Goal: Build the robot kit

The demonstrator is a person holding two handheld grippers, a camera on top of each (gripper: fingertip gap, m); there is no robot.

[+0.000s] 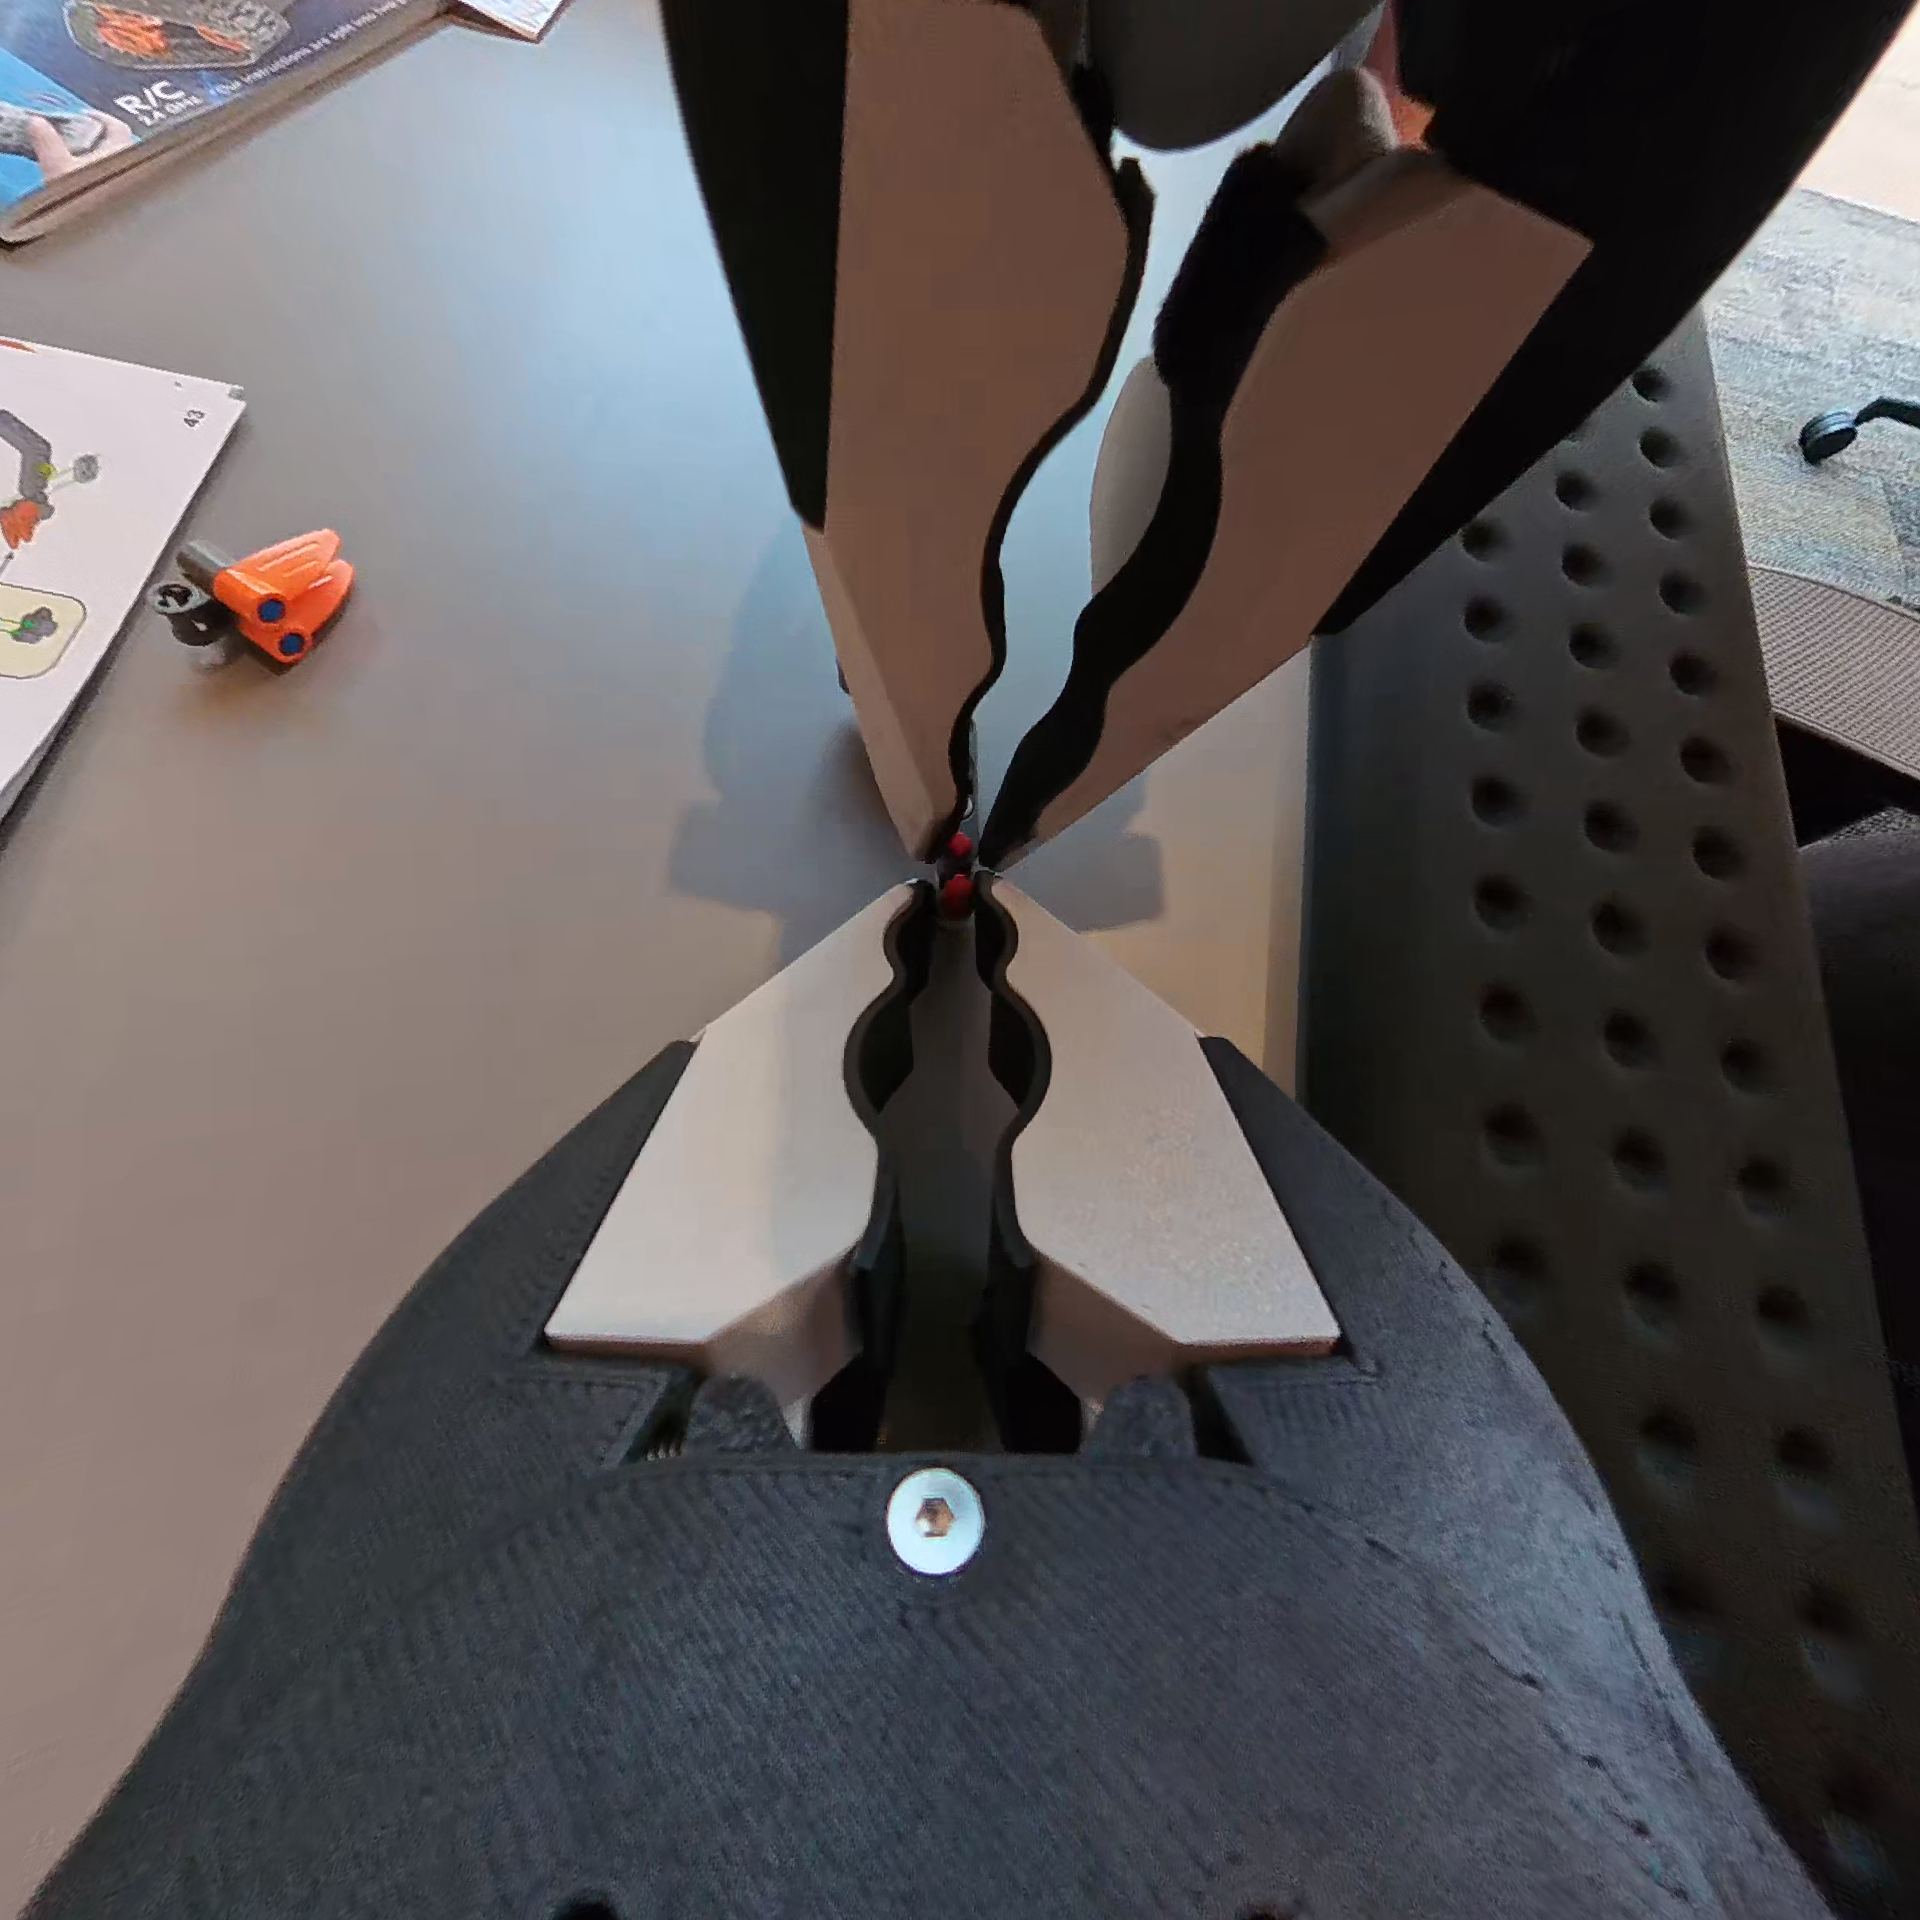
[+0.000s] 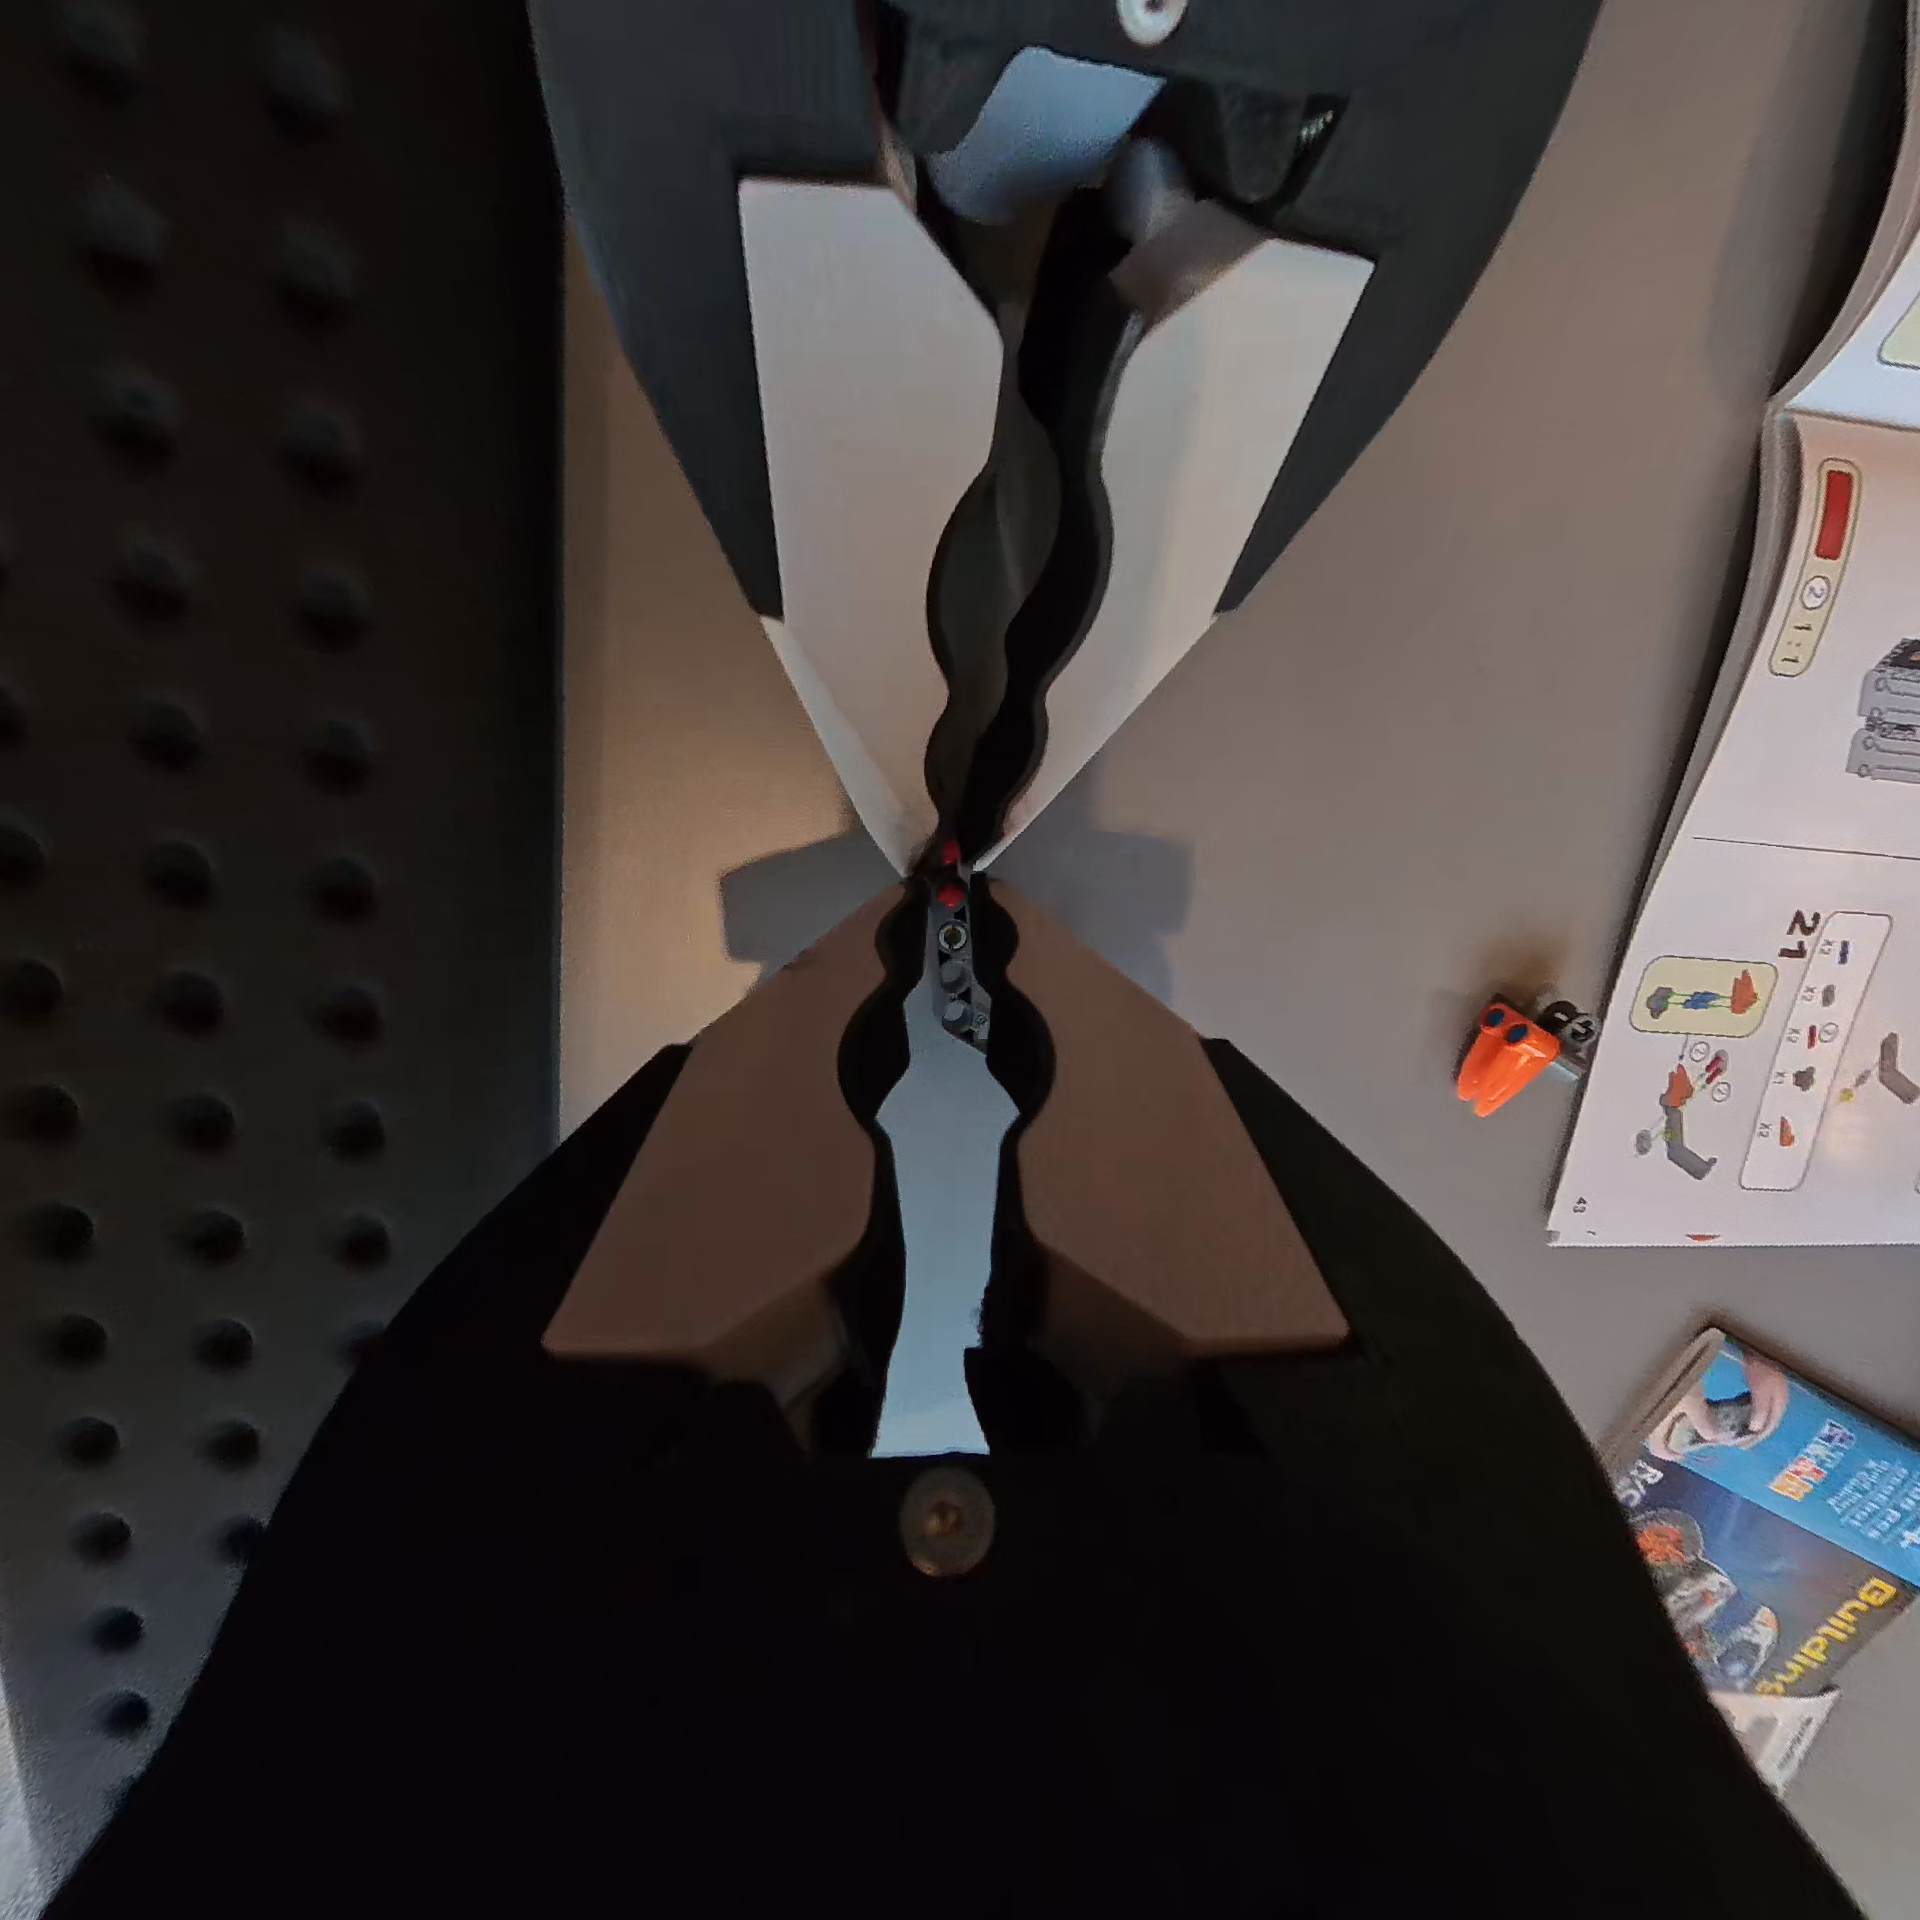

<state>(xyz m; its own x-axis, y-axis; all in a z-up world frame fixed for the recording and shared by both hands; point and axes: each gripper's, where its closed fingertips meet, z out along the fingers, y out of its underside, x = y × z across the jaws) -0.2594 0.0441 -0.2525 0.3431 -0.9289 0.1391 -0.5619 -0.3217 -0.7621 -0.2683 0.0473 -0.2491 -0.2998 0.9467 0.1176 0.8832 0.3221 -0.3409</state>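
My two grippers meet tip to tip above a grey table (image 1: pixel 468 987). My left gripper (image 1: pixel 954 896) is shut, with a small red pin (image 1: pixel 956 889) pinched at its tips. My right gripper (image 2: pixel 950 896) is shut on a short dark grey beam with holes (image 2: pixel 961 977), which lies between its fingers and has a red pin (image 2: pixel 948 894) at its far end. In the left wrist view the right gripper (image 1: pixel 962 847) comes in from above. In the right wrist view the left gripper (image 2: pixel 951 854) comes in from above. The red parts touch or nearly touch; I cannot tell if they are joined.
A small orange piece with blue pins and a black connector (image 1: pixel 265 603) lies on the table beside an open instruction booklet (image 1: pixel 62 540), also in the right wrist view (image 2: pixel 1507 1060) (image 2: pixel 1766 831). A blue-covered booklet (image 1: pixel 156 94) (image 2: pixel 1766 1538) lies farther off. A black perforated chair back (image 1: pixel 1558 935) stands at the table edge. The grippers are tip to tip, or close to it.
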